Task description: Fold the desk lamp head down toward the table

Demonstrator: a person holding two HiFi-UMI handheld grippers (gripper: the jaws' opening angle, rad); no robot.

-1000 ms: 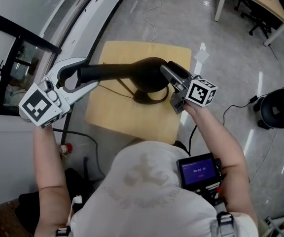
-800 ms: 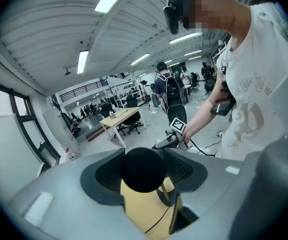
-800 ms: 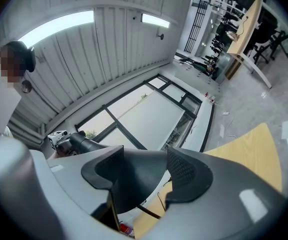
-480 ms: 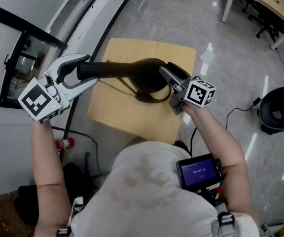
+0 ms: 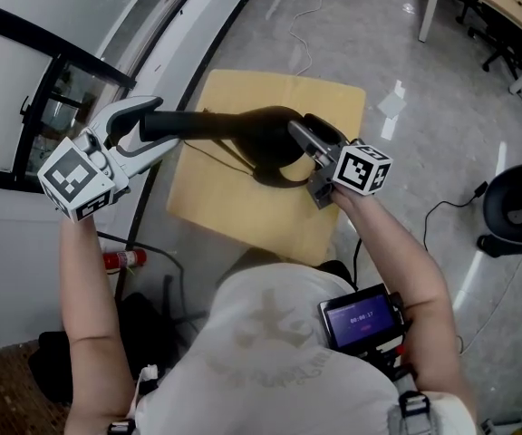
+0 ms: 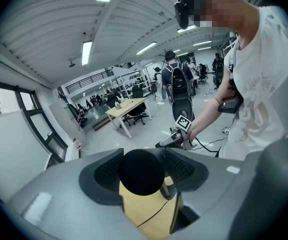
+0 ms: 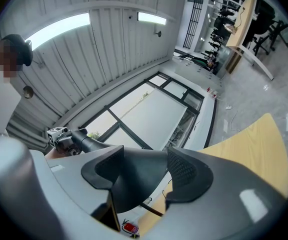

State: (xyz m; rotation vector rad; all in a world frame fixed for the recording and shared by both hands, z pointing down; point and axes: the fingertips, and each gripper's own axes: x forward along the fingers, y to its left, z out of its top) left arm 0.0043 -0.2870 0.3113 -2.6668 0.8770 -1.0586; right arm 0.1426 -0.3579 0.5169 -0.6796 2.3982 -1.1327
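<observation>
Black desk lamp (image 5: 243, 127) arched over the yellow table (image 5: 243, 220), head (image 6: 143, 171) at left between left gripper's (image 5: 152, 127) spread, just-widening jaws, right gripper (image 5: 304, 127) pinched its bend, only left gripper view showed a far backpacked person (image 6: 176, 79).

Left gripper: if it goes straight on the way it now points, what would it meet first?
The desk lamp head: its black round end sits between the jaws of the left gripper, which have just been opening. Behind it, probably the yellow table.
</observation>
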